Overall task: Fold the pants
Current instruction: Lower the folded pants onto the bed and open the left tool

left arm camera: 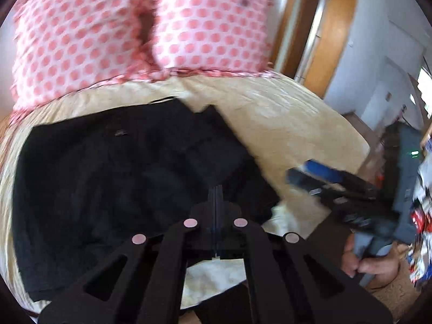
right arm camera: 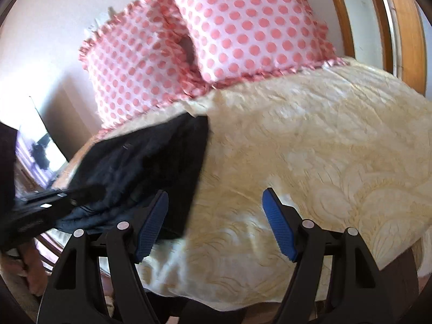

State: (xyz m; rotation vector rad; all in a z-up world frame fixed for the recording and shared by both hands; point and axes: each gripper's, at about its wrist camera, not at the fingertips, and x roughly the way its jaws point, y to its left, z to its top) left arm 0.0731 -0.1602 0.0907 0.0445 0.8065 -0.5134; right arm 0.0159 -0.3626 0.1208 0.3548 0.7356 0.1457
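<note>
Black pants point(left arm camera: 113, 172) lie in a folded dark heap on the cream quilted bedspread point(left arm camera: 283, 124); they also show in the right wrist view point(right arm camera: 151, 156) at the left. My left gripper point(left arm camera: 216, 189) is shut, its fingers pressed together over the near right edge of the pants; whether cloth is pinched between them I cannot tell. It shows at the left of the right wrist view point(right arm camera: 78, 199) against the pants. My right gripper point(right arm camera: 216, 216) is open and empty, blue pads point(right arm camera: 278, 224) wide apart above the bedspread point(right arm camera: 310, 162), beside the pants' right edge. It appears blurred in the left wrist view point(left arm camera: 302, 178).
Two pink-dotted pillows point(left arm camera: 135, 32) lean at the head of the bed, also in the right wrist view point(right arm camera: 210, 37). A wooden door frame point(left arm camera: 334, 32) and cluttered furniture point(left arm camera: 405, 162) stand to the right. The bed's near edge point(right arm camera: 243, 297) is just below the grippers.
</note>
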